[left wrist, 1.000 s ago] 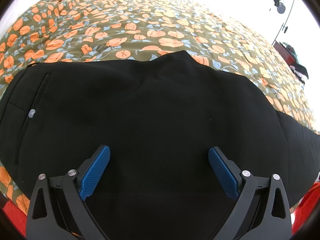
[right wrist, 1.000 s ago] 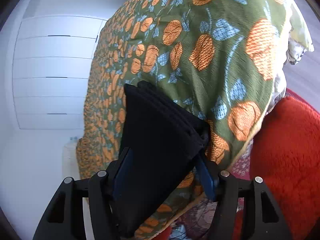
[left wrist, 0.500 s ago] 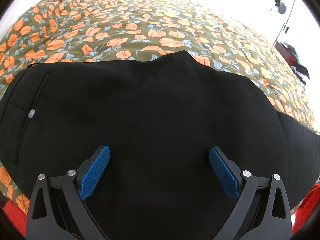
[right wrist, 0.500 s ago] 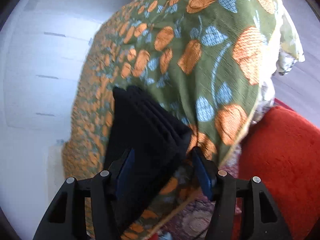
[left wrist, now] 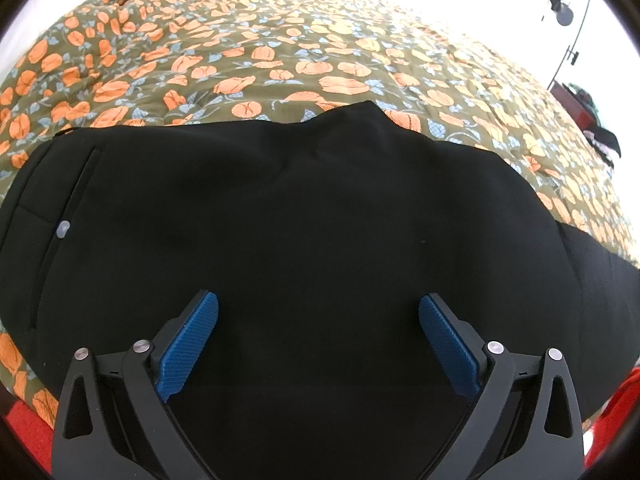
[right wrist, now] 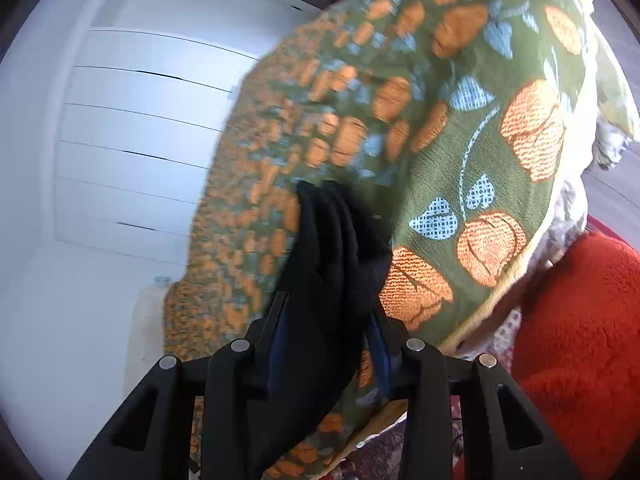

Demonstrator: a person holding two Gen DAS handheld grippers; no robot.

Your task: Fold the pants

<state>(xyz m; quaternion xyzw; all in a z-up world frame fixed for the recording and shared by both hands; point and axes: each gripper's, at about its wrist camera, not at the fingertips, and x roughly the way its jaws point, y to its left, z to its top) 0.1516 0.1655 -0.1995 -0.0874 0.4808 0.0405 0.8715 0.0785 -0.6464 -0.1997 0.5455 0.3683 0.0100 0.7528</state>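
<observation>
Black pants (left wrist: 304,216) lie spread across a bed with an orange-flowered olive cover (left wrist: 280,52). A pocket seam and a small button (left wrist: 63,229) show at their left. My left gripper (left wrist: 318,320) hovers over the seat of the pants, wide open and empty. In the right wrist view my right gripper (right wrist: 326,316) is shut on a bunched end of the pants (right wrist: 332,248), several layers thick, held up off the bed cover (right wrist: 440,128) near its corner.
A red fluffy rug (right wrist: 580,332) lies below the bed's corner at the right. White panelled cupboard doors (right wrist: 128,128) stand beyond the bed. A red unit with dark clothes (left wrist: 592,128) sits at the far right of the left wrist view.
My right gripper has closed tighter on the pants' end, squeezing it into a narrow bunch, and has swung with it. The left gripper and the pants under it have not moved.
</observation>
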